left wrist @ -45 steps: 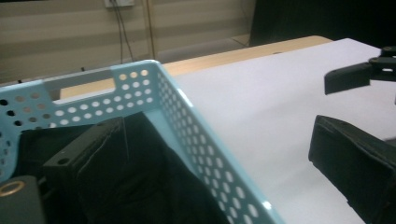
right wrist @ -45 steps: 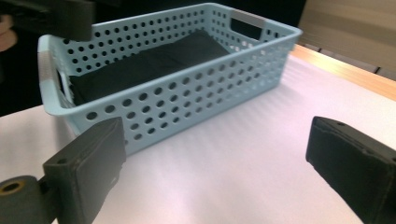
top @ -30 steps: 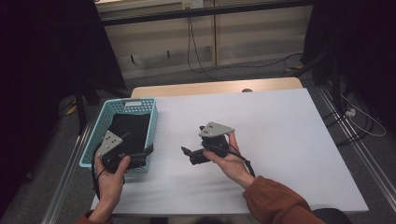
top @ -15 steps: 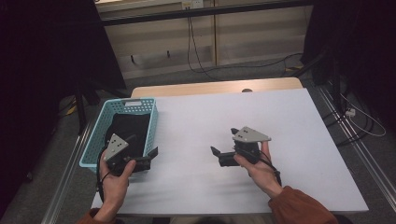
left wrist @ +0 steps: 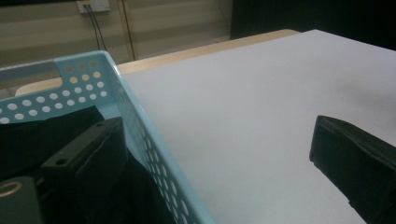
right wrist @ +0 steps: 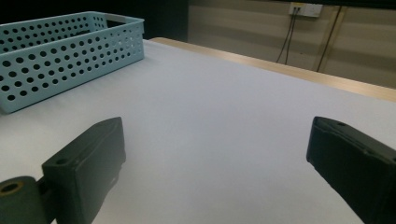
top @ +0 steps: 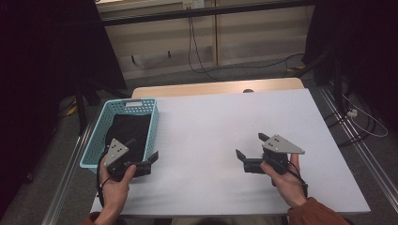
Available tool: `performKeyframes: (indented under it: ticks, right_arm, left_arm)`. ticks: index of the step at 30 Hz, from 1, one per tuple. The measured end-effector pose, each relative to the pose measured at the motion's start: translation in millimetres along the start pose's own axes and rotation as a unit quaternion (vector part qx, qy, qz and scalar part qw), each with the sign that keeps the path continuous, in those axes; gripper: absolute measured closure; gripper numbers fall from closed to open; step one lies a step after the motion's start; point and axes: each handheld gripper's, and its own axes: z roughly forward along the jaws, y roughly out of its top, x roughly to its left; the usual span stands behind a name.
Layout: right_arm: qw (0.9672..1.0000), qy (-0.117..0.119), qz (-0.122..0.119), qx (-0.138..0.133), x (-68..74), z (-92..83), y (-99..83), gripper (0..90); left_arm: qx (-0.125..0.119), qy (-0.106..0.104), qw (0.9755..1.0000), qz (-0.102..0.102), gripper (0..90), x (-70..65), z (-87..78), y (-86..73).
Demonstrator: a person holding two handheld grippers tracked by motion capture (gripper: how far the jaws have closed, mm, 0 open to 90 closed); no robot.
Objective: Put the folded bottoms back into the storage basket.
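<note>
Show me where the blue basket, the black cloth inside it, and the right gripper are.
blue basket [top: 126, 101]: high view, far rim.
black cloth [top: 131, 131]: high view, middle of the fabric inside the basket.
right gripper [top: 249, 151]: high view, midway between its open jaw tips.

No text, label, brand, number or sign can be read on anything here.

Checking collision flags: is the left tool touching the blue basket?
Cannot tell. In the left gripper view the left tool straddles the blue basket wall, one jaw inside against dark cloth; no clear gap or contact shows.
</note>
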Motion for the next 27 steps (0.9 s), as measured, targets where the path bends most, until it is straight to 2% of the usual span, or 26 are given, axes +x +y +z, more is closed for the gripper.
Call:
performKeyframes:
  ticks: [2, 6, 9, 11, 13, 16, 19, 23, 27]
  right_arm:
    - [0.9999, -0.008, 0.009, 0.002, -2.9, -6.1, -2.0, 4.4]
    - [0.9997, -0.024, 0.008, -0.002, -7.7, -17.5, -6.8, 4.5]
    - [0.9993, -0.036, 0.007, -0.001, -12.7, -25.4, -11.3, 4.5]
    - [0.9989, -0.046, 0.009, -0.003, -16.8, -31.4, -14.2, 4.5]
    - [0.9984, -0.054, 0.013, -0.005, -20.6, -37.0, -17.5, 4.6]
    - [0.9981, -0.060, 0.016, -0.004, -23.3, -42.4, -23.1, 4.5]
    - [0.9978, -0.064, 0.013, -0.006, -24.6, -46.6, -27.1, 4.6]
    - [0.9968, -0.079, 0.013, -0.007, -27.7, -53.9, -34.0, 4.6]
    - [0.9962, -0.084, 0.016, -0.012, -30.3, -57.6, -36.6, 4.3]
  left_arm:
    - [0.000, -0.005, 1.0000, -0.001, 4.2, -1.3, -2.0, -0.1]
    - [0.001, 0.001, 1.0000, 0.000, 4.2, -0.7, -5.7, -3.9]
    - [-0.004, 0.015, 0.9999, -0.005, 4.2, 1.5, -8.7, -6.3]
    - [-0.005, 0.016, 0.9998, -0.010, 4.3, 2.2, -10.6, -7.9]
    - [-0.002, 0.017, 0.9998, -0.007, 4.2, 2.2, -12.1, -10.8]
    - [0.004, 0.024, 0.9997, -0.004, 4.3, 3.3, -15.0, -14.2]
    - [-0.002, 0.030, 0.9995, -0.005, 4.3, 4.2, -20.2, -16.4]
    - [-0.011, 0.044, 0.9989, -0.013, 4.3, 6.3, -25.7, -19.3]
    - [-0.012, 0.049, 0.9985, -0.023, 4.2, 7.3, -28.8, -23.5]
